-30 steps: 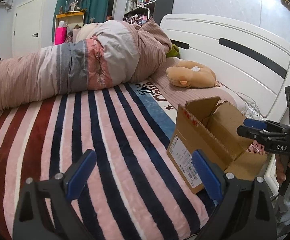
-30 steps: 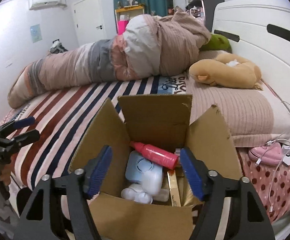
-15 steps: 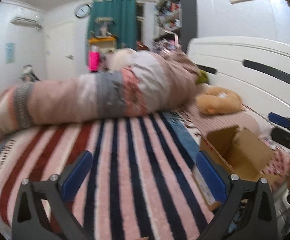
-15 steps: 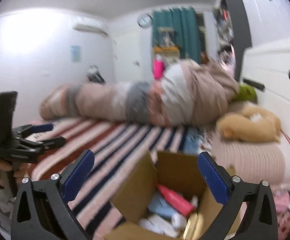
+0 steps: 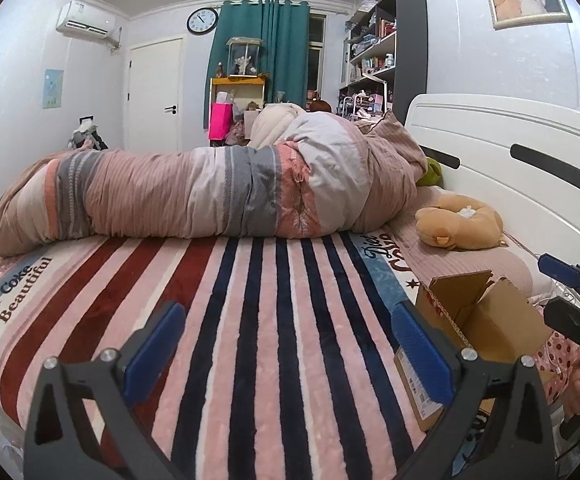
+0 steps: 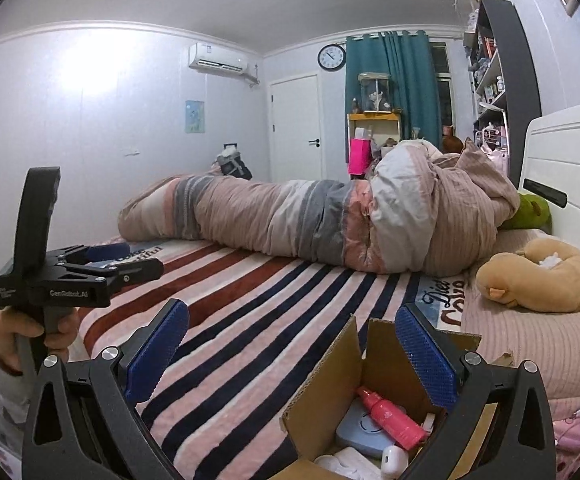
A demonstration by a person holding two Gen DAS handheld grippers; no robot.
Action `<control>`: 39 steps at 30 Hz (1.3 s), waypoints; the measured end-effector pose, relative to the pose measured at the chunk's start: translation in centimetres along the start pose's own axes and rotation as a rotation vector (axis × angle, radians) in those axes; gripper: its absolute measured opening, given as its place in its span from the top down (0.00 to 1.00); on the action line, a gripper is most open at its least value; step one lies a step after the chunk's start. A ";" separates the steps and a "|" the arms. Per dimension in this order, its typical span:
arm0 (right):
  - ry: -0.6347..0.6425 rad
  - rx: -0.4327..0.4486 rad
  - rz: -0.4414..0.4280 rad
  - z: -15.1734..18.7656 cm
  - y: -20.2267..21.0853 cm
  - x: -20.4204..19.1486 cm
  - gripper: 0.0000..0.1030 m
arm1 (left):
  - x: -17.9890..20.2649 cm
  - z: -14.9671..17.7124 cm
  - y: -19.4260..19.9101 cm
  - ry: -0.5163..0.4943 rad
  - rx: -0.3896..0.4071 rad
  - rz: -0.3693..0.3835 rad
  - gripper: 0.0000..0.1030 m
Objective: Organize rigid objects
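Note:
An open cardboard box (image 6: 326,392) stands on the striped bed cover near the pillow end. Inside it lie a pink bottle (image 6: 390,416), a pale blue round case (image 6: 356,428) and white items (image 6: 392,460). My right gripper (image 6: 290,348) hovers above and behind the box, jaws wide open and empty. My left gripper (image 5: 287,344) hangs open over the bare stripes, left of the box (image 5: 478,320). Each gripper shows in the other's view: the right gripper (image 5: 566,296) at the far right edge, the left gripper (image 6: 133,259) at the left, held by a hand (image 6: 29,332).
A rolled duvet (image 5: 217,196) lies across the far side of the bed. A tan plush toy (image 5: 458,222) rests on the pillow by the white headboard (image 5: 510,152). A green plush (image 6: 530,210) sits behind it. Cables and a pink pouch (image 6: 574,428) lie right of the box.
Both grippers have risen and tipped upward, so the box has dropped toward the bottom of each view. The right jaws have spread wider; the left jaws widened slightly.

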State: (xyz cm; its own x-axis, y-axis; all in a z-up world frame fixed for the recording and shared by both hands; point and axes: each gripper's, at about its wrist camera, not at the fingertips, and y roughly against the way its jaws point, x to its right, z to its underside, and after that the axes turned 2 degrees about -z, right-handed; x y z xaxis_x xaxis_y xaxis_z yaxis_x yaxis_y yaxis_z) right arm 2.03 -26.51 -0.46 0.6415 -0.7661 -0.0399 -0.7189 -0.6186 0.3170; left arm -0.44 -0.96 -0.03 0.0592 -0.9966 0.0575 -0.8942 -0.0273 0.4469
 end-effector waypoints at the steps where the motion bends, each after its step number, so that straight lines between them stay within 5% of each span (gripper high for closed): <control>1: 0.000 -0.001 -0.002 0.0 -0.1 0.0 0.00 | 0.0 0.0 0.0 0.000 0.001 -0.002 0.01; 39: -0.010 0.005 0.020 0.4 0.5 -1.1 0.00 | 0.4 -0.3 0.4 -0.018 0.020 -0.030 0.01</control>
State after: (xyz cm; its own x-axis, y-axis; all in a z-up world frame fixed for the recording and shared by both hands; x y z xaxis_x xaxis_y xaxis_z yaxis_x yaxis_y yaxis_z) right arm 0.83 -26.04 -0.60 0.6245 -0.7798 -0.0430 -0.7329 -0.6041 0.3130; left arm -0.61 -1.33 0.42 0.0785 -0.9965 0.0284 -0.9009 -0.0588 0.4300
